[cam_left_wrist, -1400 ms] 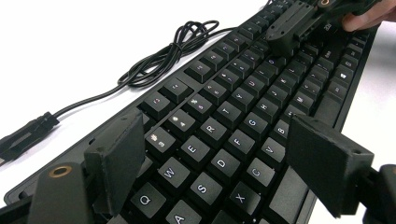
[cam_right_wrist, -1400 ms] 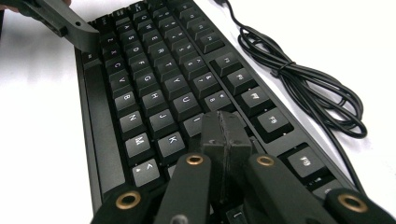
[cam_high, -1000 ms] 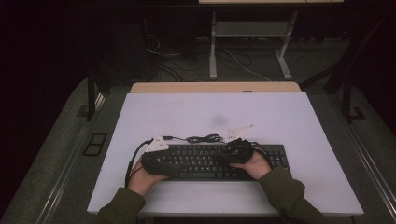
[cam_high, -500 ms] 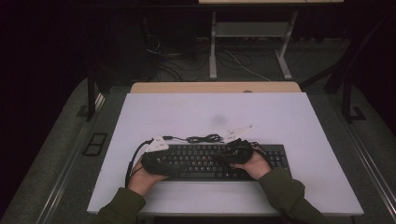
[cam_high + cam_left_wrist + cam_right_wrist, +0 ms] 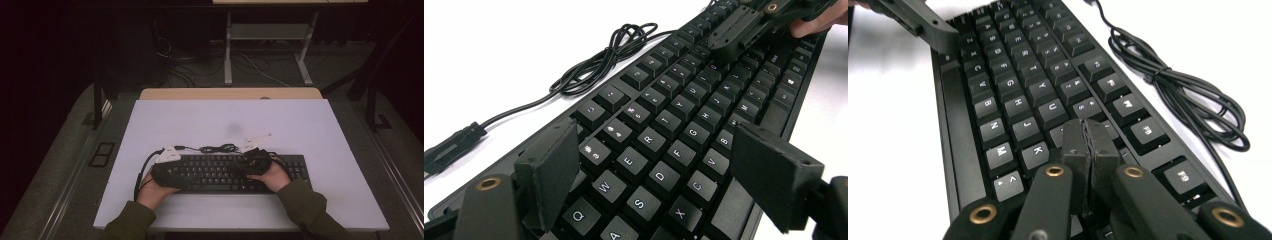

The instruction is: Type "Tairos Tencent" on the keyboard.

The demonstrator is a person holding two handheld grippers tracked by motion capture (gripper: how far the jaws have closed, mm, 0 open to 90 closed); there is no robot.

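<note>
A black keyboard (image 5: 220, 172) lies across the near part of the white table (image 5: 225, 120). My left gripper (image 5: 184, 175) is over its left end. In the left gripper view the left gripper (image 5: 661, 175) is open, its pads spread wide above the letter keys (image 5: 664, 135) and gripping nothing. My right gripper (image 5: 246, 167) is over the keyboard's right half. In the right gripper view the right gripper (image 5: 1090, 145) has its pads pressed together, tips down on the keys (image 5: 1018, 90). Its jaws have just been opening by a trifle, with nothing between them.
The keyboard's black cable (image 5: 217, 148) lies coiled on the table just behind the keyboard, also seen as a cable (image 5: 609, 60) and a cable (image 5: 1188, 100). A wooden table edge (image 5: 230, 93) sits beyond; desk legs and floor cables lie farther back.
</note>
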